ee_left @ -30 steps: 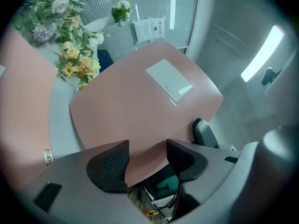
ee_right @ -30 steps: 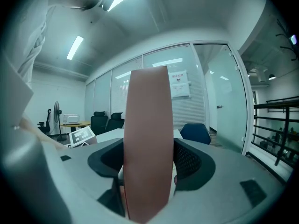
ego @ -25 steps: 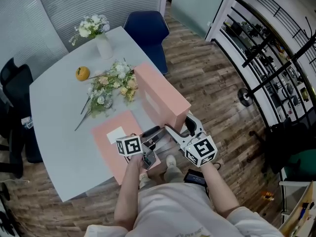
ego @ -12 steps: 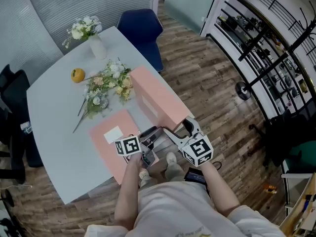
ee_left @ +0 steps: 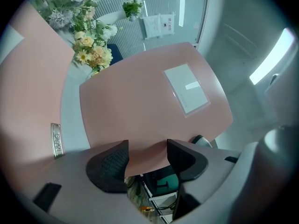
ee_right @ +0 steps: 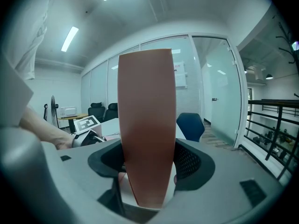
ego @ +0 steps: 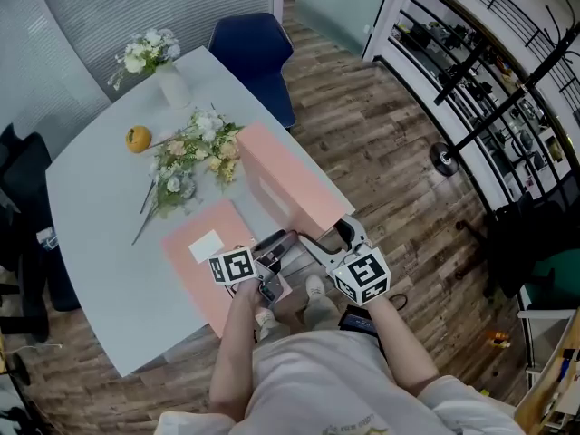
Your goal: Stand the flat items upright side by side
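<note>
1. On the gray tabletop (ego: pixel 100 198), along its right rim, a pink upright box (ego: pixel 290 179) stands on one long edge, with its near end toward the person.
2. The right hand-held gripper (ego: pixel 328 234) holds that near end. In the right gripper view the box's narrow side (ee_right: pixel 145 125) fills the gap between the jaws, with both pads against it.
3. The left hand-held gripper (ego: pixel 276 250) sits just left of the right one, low at the same end of the box. Its jaws stand wide. In the left gripper view a corner of the box's labelled face (ee_left: pixel 140 97) sits between the pads.
4. A second pink flat box (ego: pixel 195 275) lies on the tabletop just left of the upright one, white label up. Its near part is under the left hand-held gripper.
5. Loose flowers (ego: pixel 195 157) lie beyond the flat box, close to the far end of the upright one.
6. An orange (ego: pixel 139 138) sits left of the flowers, and a white vase (ego: pixel 172 87) of blooms stands farther back.
7. A blue chair (ego: pixel 254 48) stands at the tabletop's far corner.
</note>
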